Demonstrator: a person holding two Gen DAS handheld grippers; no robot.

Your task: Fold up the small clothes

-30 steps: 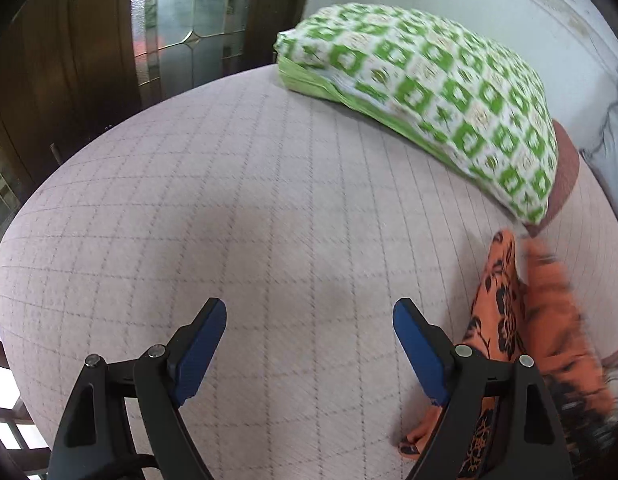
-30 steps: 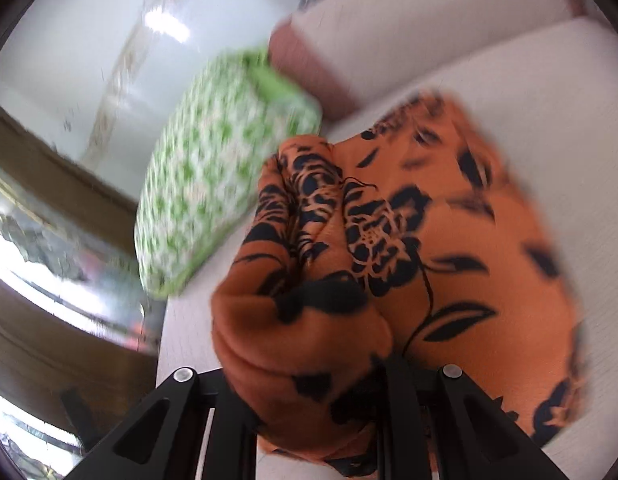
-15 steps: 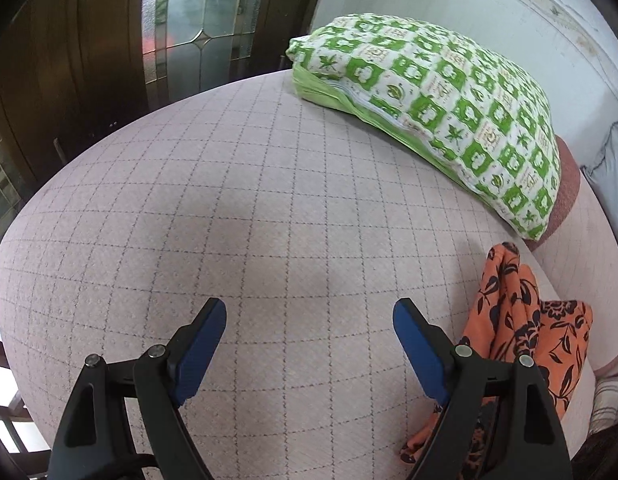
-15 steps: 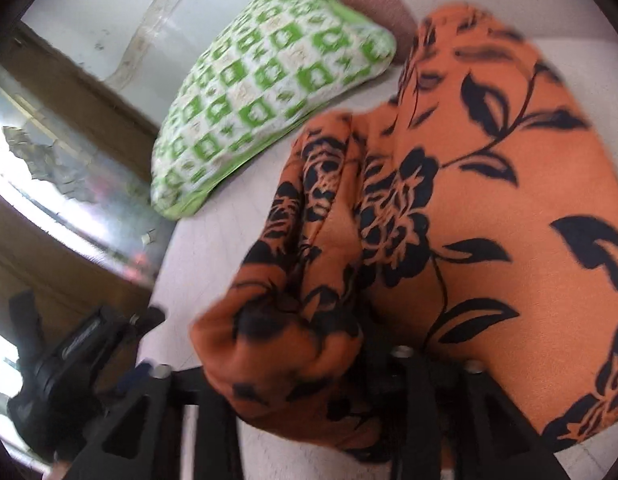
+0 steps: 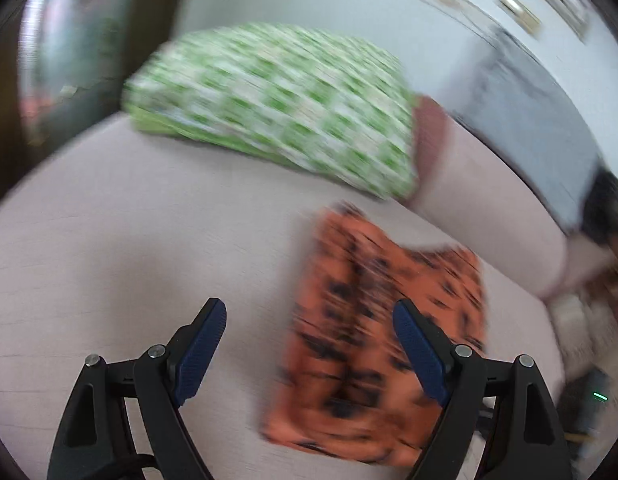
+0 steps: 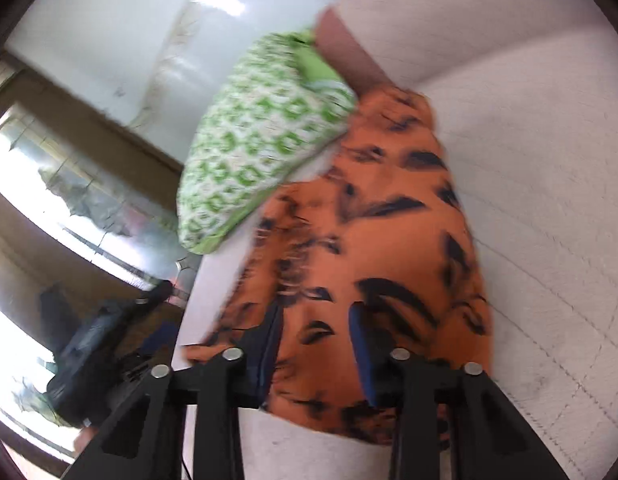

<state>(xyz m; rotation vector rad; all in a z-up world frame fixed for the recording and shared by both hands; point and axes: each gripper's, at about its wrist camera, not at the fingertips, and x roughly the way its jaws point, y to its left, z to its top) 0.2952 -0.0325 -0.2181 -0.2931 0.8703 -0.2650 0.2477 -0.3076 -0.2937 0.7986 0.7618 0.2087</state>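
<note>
item: orange floral garment (image 5: 385, 340) — small, black-printed, lying in a loose rectangle on the pale quilted bed cover (image 5: 149, 232), just in front of the green-and-white patterned pillow (image 5: 277, 108); apparently laid there to give a flat surface for folding.

left gripper (image 5: 309, 348): jaws spread wide, nothing between the pads, hovering over the garment's near left edge, probably lined up to take it.

right gripper (image 6: 315, 344): jaws have just been closing, now narrow — the cloth's near edge lies between them, though blur hides whether the pads actually press it.

status: judged early; no fold seen.
</note>
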